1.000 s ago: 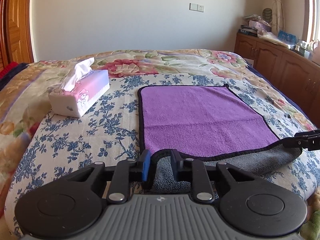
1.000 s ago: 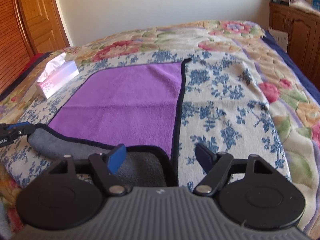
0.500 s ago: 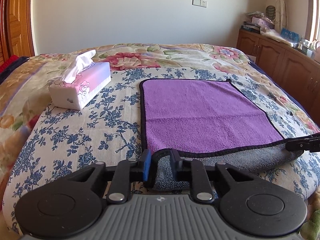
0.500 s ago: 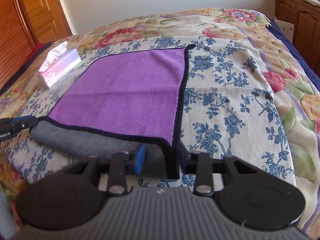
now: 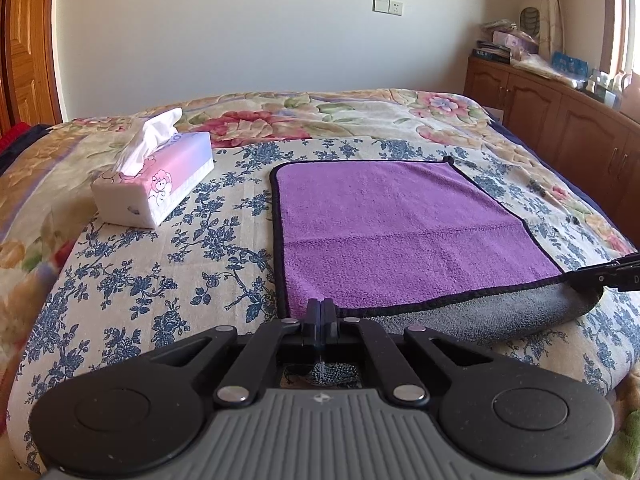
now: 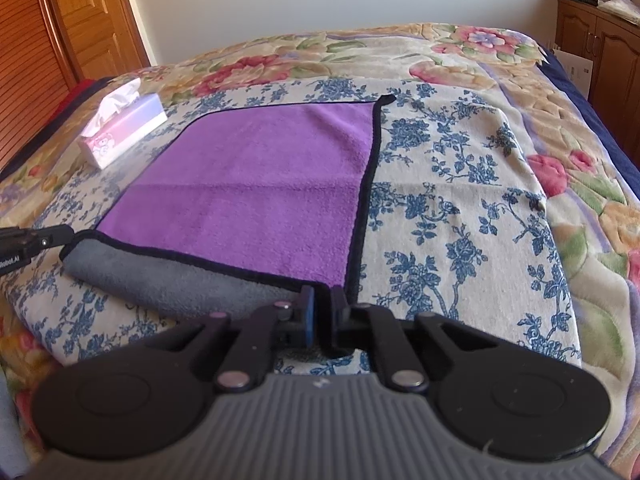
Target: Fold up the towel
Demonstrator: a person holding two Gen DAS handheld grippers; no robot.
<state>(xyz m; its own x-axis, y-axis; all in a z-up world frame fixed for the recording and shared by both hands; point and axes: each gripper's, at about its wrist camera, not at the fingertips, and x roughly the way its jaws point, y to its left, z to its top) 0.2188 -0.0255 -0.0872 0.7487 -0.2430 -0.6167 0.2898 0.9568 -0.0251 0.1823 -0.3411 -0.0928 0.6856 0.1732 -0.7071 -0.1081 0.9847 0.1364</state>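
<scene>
A purple towel point(image 5: 392, 228) with a black hem and a grey underside lies flat on the flowered bedspread; it also shows in the right wrist view point(image 6: 256, 188). Its near edge is curled up, showing the grey side point(image 5: 492, 316). My left gripper point(image 5: 321, 314) is shut on the towel's near left corner. My right gripper point(image 6: 322, 306) is shut on the near right corner; its tip shows at the right edge of the left wrist view point(image 5: 608, 276). The left gripper's tip shows at the left of the right wrist view point(image 6: 32, 240).
A pink and white tissue box point(image 5: 156, 184) stands on the bed left of the towel. Wooden cabinets point(image 5: 560, 120) with clutter on top line the right wall. A wooden door point(image 6: 80, 28) is at the left. The bed's near edge is just below the grippers.
Both grippers have closed fully on the towel's near corners; the right one was open a second ago. Both have risen and moved forward a little, lifting the near edge.
</scene>
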